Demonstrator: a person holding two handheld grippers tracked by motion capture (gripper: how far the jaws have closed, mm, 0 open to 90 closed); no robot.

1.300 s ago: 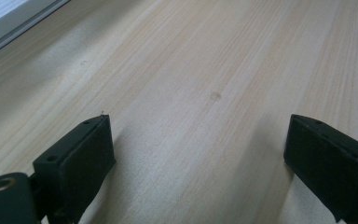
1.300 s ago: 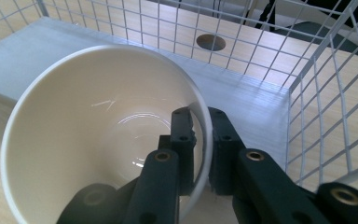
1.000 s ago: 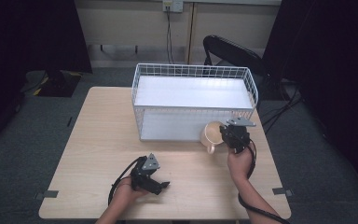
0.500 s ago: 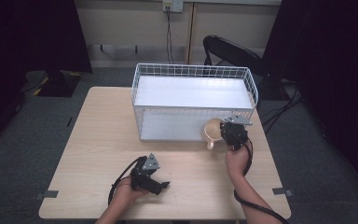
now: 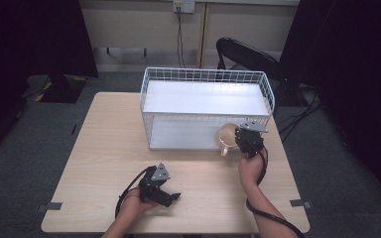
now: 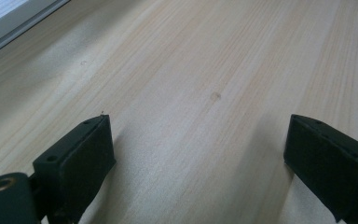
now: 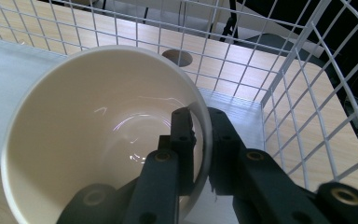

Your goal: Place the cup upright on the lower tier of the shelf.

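Wooden table (image 5: 104, 148), wire rack (image 5: 206, 106) at 12 o'clock. Right gripper (image 7: 200, 140) pinching cup (image 7: 98, 135) wall: rigid, glossy, breakable. Left gripper (image 6: 196, 154) wide, empty.

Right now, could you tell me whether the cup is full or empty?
Empty: the right gripper view shows the cup's bare cream inside, with the right claw clamped on its wall.

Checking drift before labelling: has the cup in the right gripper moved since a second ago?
Yes. The cup, pinched by the right gripper, has shifted slightly up the high view, toward the wire basket's lower shelf.
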